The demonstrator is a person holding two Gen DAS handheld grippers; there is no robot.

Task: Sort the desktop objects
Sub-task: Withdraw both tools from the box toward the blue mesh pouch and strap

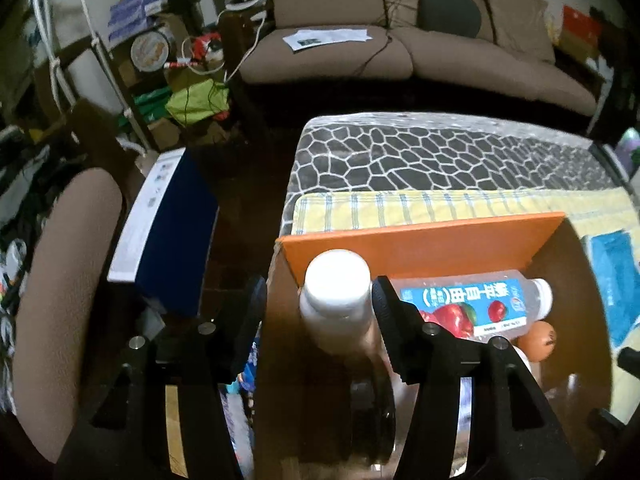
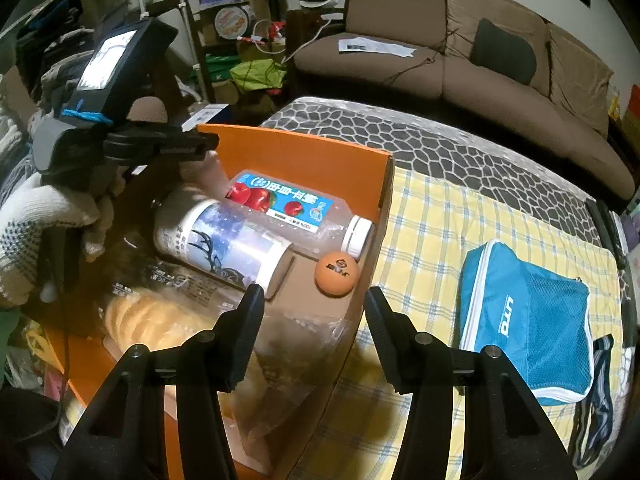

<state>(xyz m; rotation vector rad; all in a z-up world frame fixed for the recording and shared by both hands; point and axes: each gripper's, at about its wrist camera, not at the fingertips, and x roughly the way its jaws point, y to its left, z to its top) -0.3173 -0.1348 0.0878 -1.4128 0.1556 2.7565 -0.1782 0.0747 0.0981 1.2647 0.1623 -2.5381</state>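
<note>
Left tool (image 1: 316,300): jaws part-way apart, straddling a white-capped bottle (image 1: 338,300) that stands upright at the near-left corner of the orange cardboard box (image 1: 420,240). The right pad sits against the bottle's side; the left finger is outside the box wall, so I cannot tell whether the bottle is truly clamped.

Right tool (image 2: 314,300): jaws apart, nothing between them, hovering above the box's right wall (image 2: 386,184). The left fingertip is just beside the end of a lying canister (image 2: 224,240) with a winter deer print.

Box contents: clear bottle (image 2: 296,210) on its side, blue label with red apples and Chinese characters; the fine print is too small to read. An orange ball (image 2: 336,274) with a dark logo lies beside its white cap. A bag of bread (image 2: 160,320) lies nearest me.

On the yellow checked cloth (image 2: 432,232) over the table, right of the box: blue pouch (image 2: 528,320) marked "UTO".

My gloved hand (image 2: 36,232) holds the left tool's grip.
</note>
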